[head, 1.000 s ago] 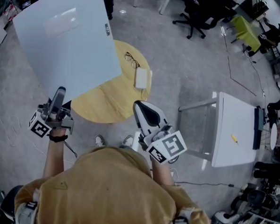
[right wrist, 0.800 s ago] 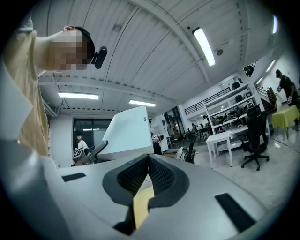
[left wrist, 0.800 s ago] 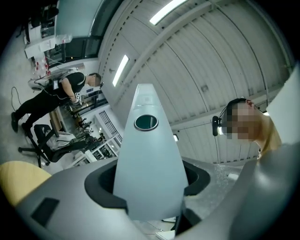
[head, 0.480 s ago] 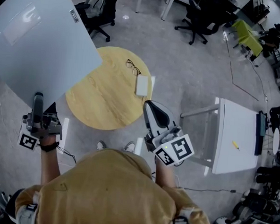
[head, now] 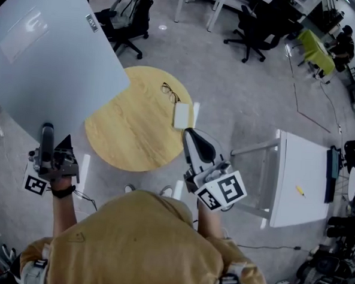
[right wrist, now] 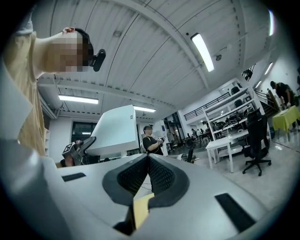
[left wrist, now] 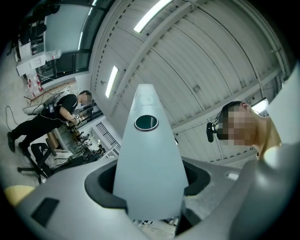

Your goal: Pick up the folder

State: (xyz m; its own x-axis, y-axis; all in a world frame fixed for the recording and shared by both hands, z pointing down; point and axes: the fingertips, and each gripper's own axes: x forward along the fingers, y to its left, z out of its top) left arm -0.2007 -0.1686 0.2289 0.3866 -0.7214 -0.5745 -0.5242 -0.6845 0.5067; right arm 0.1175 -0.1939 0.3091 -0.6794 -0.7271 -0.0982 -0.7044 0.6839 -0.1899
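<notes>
The folder (head: 45, 52) is a large pale blue-grey board with a small label near its top corner. It hangs tilted in the air at the head view's upper left, off the round wooden table (head: 136, 136). My left gripper (head: 47, 135) is shut on the folder's lower edge. In the left gripper view the folder's spine (left wrist: 147, 159) with its ring hole stands straight up between the jaws. My right gripper (head: 191, 135) hovers over the table's right rim, shut and holding nothing. From the right gripper (right wrist: 148, 160) the folder (right wrist: 115, 131) shows at the left.
A pair of glasses (head: 170, 92) and a small white box (head: 181, 115) lie on the table's far right part. A white desk (head: 298, 176) with a yellow pen (head: 298, 190) stands at the right. Office chairs (head: 257, 23) stand further off. A person in black (left wrist: 51, 112) works in the distance.
The folder has been lifted up and to the left, off the table, with my left gripper holding it. My right gripper has shifted slightly right. Little has moved in the last half second.
</notes>
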